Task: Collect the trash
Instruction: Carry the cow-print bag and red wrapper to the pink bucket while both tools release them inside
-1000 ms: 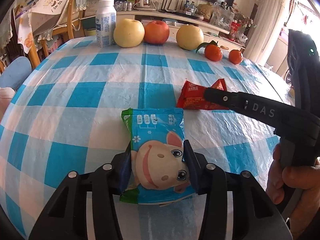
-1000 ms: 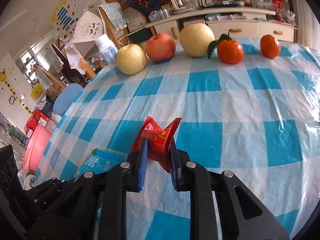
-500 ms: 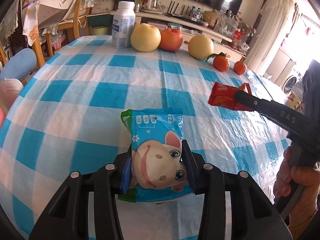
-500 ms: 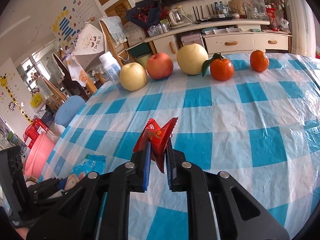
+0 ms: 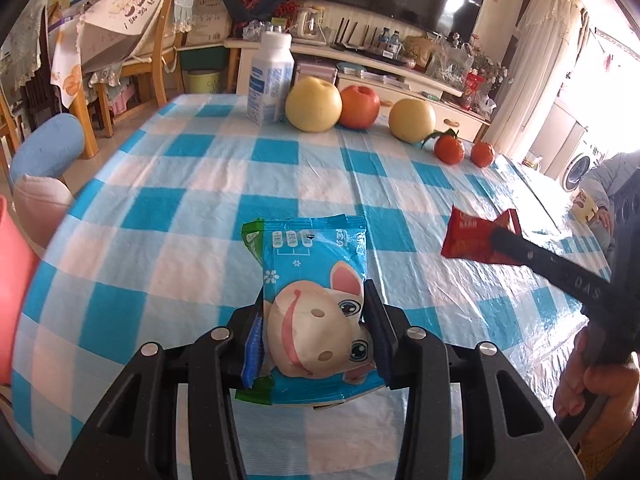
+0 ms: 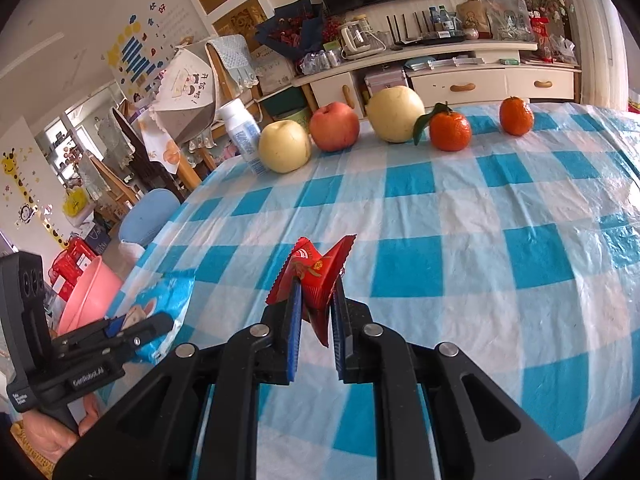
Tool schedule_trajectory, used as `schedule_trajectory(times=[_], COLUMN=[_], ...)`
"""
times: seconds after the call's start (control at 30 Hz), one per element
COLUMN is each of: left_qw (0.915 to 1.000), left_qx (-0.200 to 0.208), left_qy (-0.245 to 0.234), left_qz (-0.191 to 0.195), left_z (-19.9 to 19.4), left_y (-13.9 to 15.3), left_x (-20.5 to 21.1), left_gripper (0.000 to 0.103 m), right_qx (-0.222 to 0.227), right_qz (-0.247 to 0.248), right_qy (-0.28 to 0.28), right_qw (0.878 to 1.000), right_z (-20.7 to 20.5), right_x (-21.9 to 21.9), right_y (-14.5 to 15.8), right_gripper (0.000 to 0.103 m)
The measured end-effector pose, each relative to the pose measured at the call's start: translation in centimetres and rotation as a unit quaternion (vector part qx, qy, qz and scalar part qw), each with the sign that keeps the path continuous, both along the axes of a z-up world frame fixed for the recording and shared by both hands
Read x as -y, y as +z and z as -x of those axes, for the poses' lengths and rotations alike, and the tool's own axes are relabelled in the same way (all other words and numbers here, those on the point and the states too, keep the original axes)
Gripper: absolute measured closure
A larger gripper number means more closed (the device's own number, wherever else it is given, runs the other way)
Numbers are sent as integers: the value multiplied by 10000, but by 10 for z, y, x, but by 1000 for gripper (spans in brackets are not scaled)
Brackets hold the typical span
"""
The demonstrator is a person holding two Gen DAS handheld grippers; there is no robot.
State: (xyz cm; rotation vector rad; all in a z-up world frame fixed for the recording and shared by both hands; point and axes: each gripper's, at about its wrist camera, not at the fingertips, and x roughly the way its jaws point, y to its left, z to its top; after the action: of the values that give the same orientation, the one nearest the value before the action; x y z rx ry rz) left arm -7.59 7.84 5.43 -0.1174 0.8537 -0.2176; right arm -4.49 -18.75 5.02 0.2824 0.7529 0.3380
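My left gripper (image 5: 314,316) is shut on a blue snack wrapper (image 5: 312,280) printed with a cartoon cow face, held above the blue-and-white checked tablecloth (image 5: 180,216). My right gripper (image 6: 314,300) is shut on a crumpled red wrapper (image 6: 314,276), also held above the table. In the left wrist view the red wrapper (image 5: 474,240) and the right gripper (image 5: 504,242) show at the right. In the right wrist view the left gripper (image 6: 120,326) with the blue wrapper (image 6: 160,296) shows at the lower left.
A white bottle (image 5: 270,80), two yellow pears (image 5: 314,104), a red apple (image 5: 359,106) and two tangerines (image 5: 450,148) line the table's far edge. A pink basin (image 6: 90,300) stands beyond the left edge. Chairs (image 5: 132,52) stand beyond the far-left corner.
Both grippers have lifted and drawn back from the table with their wrappers. The fruit row looks farther off, and the red wrapper has moved right in the left wrist view.
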Motion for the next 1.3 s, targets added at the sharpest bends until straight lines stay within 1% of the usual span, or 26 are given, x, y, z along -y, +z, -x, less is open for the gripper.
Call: schedule_trajectory(times=[0.13,0.3,0.43,0.53,0.87,1.07,1.3], left_qw=[9998,9988,9966,9936,9836,9777,9712], left_qx=[161,356,507,608,737,808,805], left_qy=[82,325,592,840,1515,1820,2165], left_qz=[-41,-102,-272,-455,-643,-671,-589], left_z=[0,-1,0,0,5,11,17], left_y=[11,24,34,39,50,55,58], left_x=[-15,-42,-68,-88,-150,-179,-216], left_gripper=[58,58,58,58,58,58,58], right_qx=[53,214,310,373,450,581,663], right_qz=[74,183,250,347,506,610,714], right_qy=[52,142,271,422,956,1324,1705], right_qw=[9999,9995,9988,9978,9931,9876,9805], right_z=[6,13,19,23,26,25,23], right_x=[-17,-42,-65,-86,-158,-203,-250], right_y=[7,23,34,41,57,69,77], right_gripper=[88,88,88,88,88,88,88])
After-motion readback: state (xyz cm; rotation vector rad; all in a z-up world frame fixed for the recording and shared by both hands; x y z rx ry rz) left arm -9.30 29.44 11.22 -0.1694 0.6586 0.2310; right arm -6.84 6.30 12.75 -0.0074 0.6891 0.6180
